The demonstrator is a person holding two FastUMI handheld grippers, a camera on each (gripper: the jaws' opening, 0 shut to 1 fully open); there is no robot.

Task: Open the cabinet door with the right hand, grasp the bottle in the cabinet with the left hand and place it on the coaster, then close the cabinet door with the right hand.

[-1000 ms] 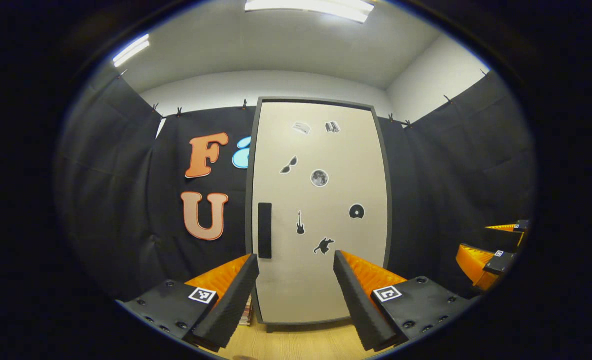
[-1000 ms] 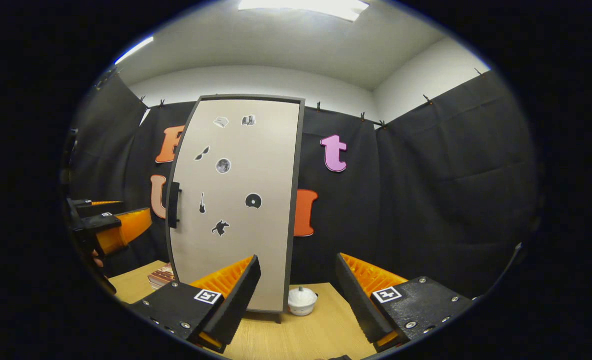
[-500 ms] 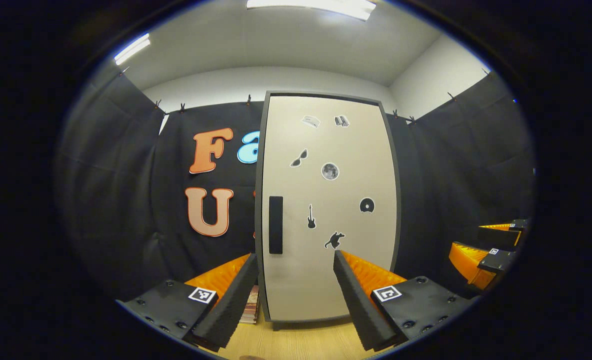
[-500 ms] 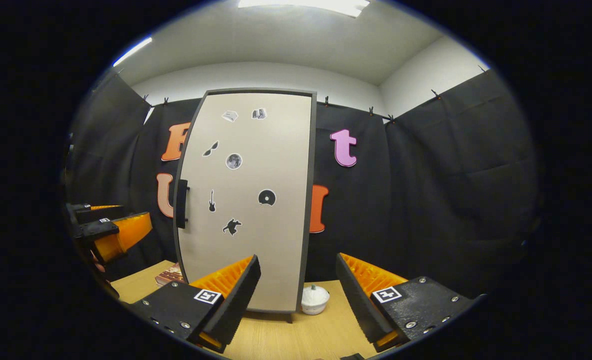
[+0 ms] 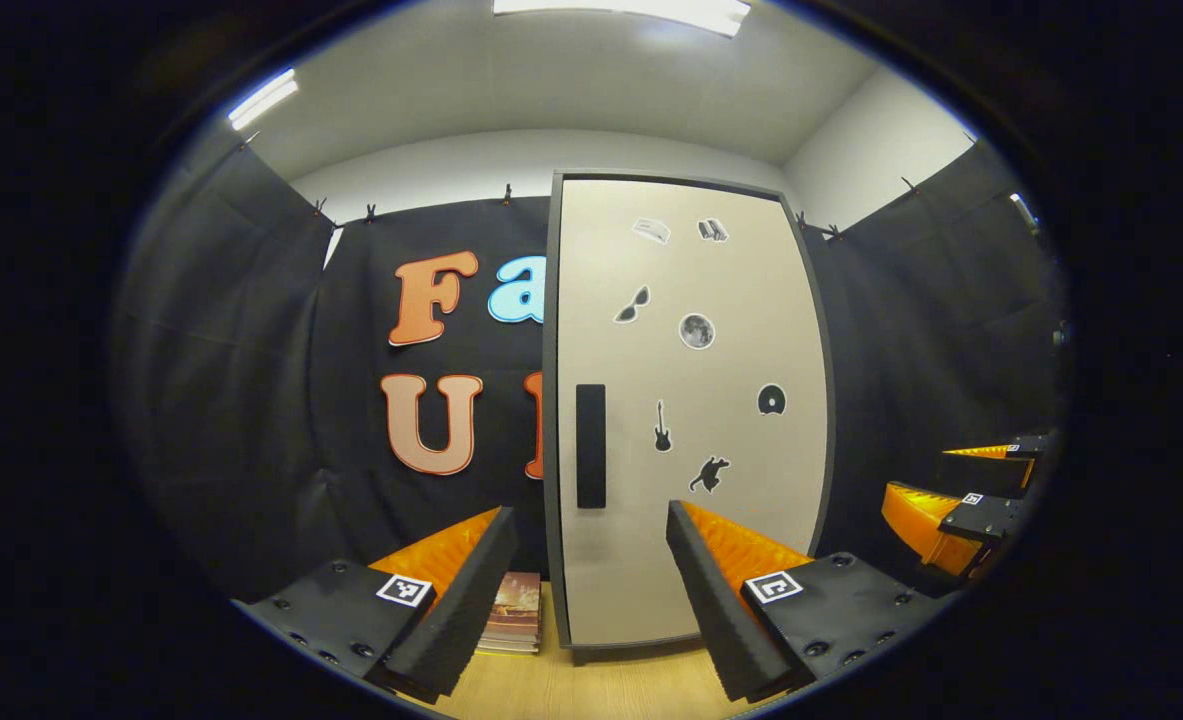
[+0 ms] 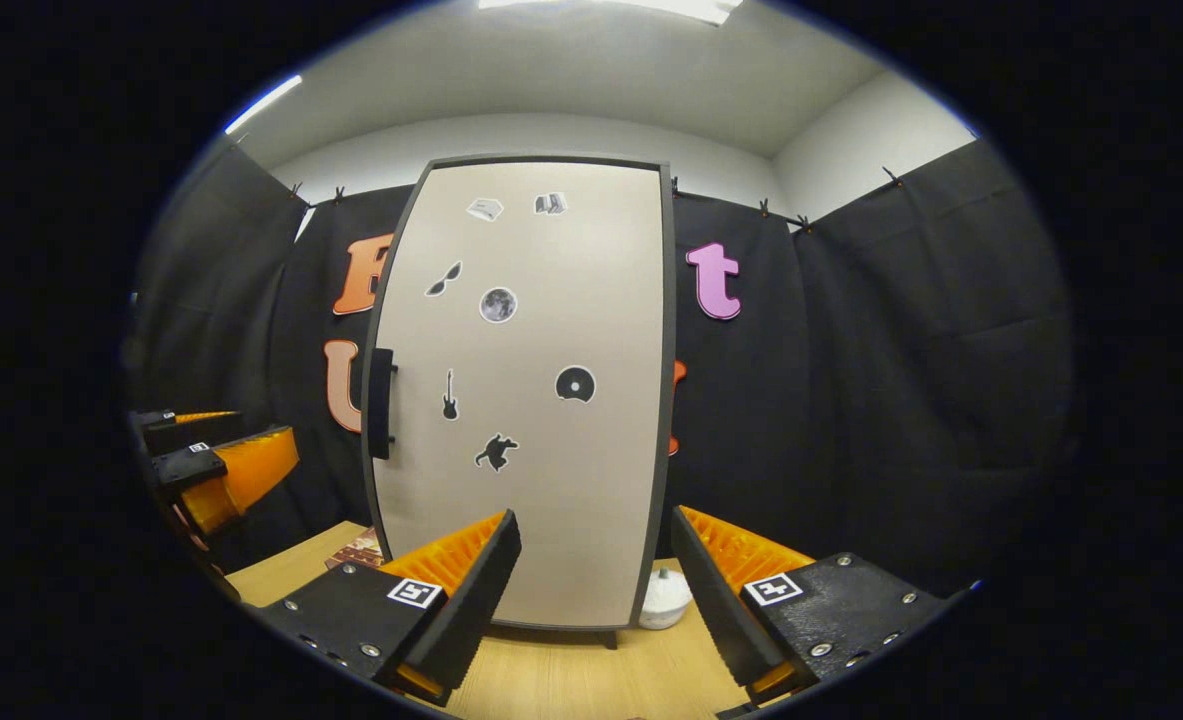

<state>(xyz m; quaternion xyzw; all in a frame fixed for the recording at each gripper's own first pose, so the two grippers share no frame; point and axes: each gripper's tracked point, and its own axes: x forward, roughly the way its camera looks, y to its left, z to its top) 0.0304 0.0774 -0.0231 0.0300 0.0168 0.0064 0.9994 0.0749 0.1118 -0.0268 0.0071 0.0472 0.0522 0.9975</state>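
Cabinet door [image 6: 531,400] is shut, standing upright on the wooden table [image 6: 591,680] straight ahead; pale panel with small dark stickers, dark frame, black vertical handle [image 6: 381,403] on its left edge. The bottle must be inside. Right gripper [image 6: 591,580] is spread wide, empty, short of the door. Left gripper [image 5: 586,580] likewise open and empty. Risk: handle is narrow and off to the side, so a centered approach misses it; yanking could tip the cabinet into the white jar [image 6: 666,600] beside it.

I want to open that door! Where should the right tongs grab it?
Probably the black handle, an upright bar near the left edge of the closed door. It stands off the panel, so the open right tongs could come straight on, one finger each side.
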